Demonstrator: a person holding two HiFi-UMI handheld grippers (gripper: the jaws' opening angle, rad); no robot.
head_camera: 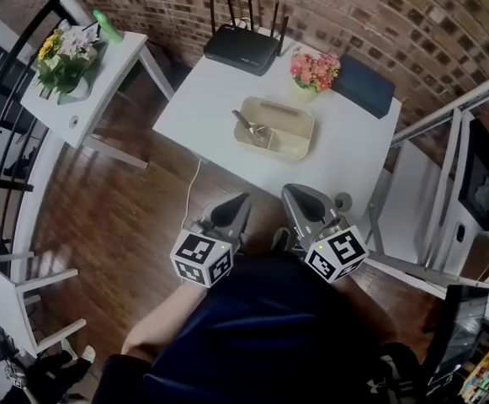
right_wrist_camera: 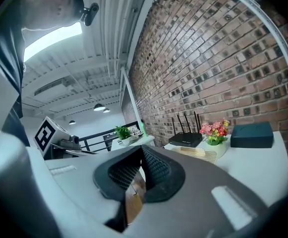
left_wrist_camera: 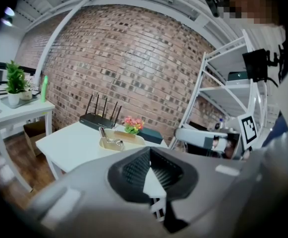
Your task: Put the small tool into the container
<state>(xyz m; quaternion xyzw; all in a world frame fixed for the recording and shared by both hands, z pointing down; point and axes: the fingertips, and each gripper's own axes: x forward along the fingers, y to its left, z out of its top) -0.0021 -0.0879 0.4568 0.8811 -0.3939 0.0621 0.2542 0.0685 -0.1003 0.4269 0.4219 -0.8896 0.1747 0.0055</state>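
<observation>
Both my left tongs (head_camera: 241, 200) and right tongs (head_camera: 291, 194) are pressed together, empty, well short of the container (head_camera: 299, 146) on the white surface (head_camera: 202, 108). Inside its left compartment the small tool (head_camera: 252, 129) already lies; I judge the job finished.

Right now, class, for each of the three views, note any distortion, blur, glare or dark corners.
Head view: evenly lit, the container crisp, the brick wall curving. Left gripper view: the wall bulges more, the corners go black, the left gripper is soft. Right gripper view: the ceiling light glares, the right gripper is blurred.
</observation>
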